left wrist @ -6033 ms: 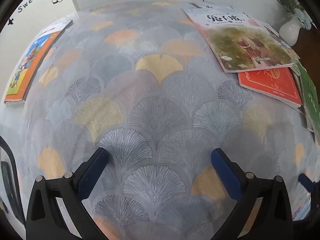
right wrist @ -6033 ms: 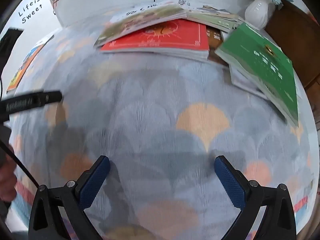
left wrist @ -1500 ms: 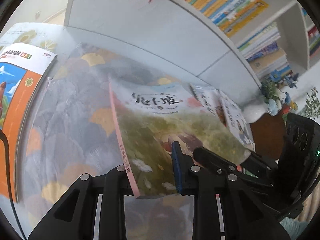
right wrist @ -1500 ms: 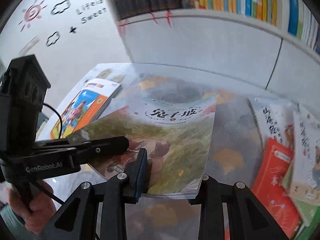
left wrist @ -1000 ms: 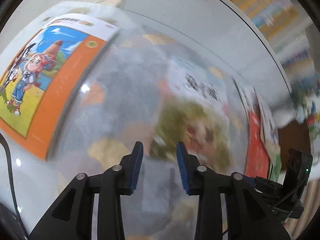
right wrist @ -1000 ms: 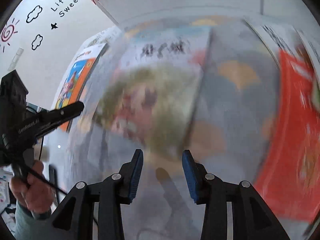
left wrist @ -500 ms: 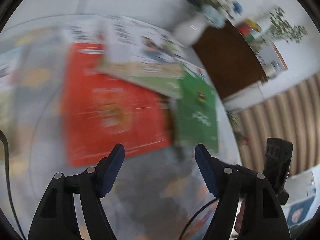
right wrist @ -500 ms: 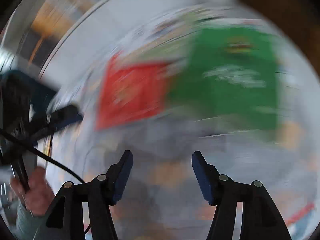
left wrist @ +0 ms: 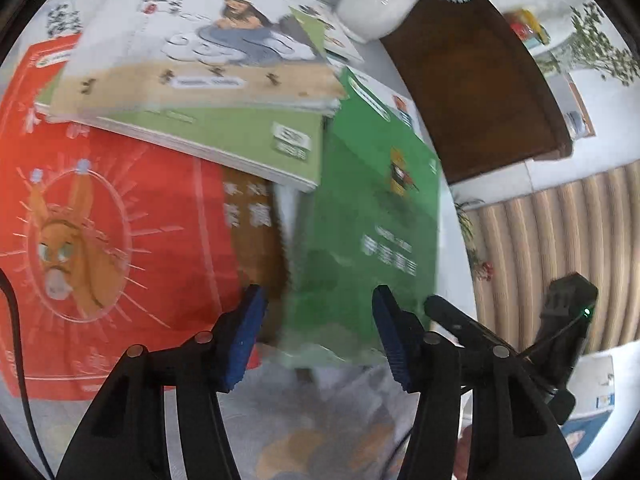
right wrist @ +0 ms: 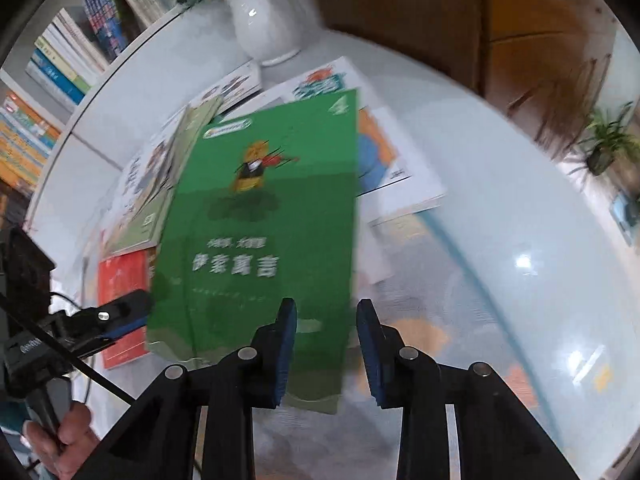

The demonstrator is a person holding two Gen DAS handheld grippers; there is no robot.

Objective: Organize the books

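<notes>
Green book (right wrist: 256, 248) between both closing claws, right claw (right wrist: 326, 344) nearest

My view of the green book (left wrist: 360, 216) smears near its lower edge; the brown book (left wrist: 256, 232) beneath stays mostly covered, and the red book (left wrist: 100, 220) runs off at nine o'clock.

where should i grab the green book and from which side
Take the green book by its near short edge, coming in from the table's front side. It lies flat on top of the pile, its near corner poking out over the tablecloth, so a finger can slip under. The right gripper, jaws closing, already straddles that edge.
</notes>
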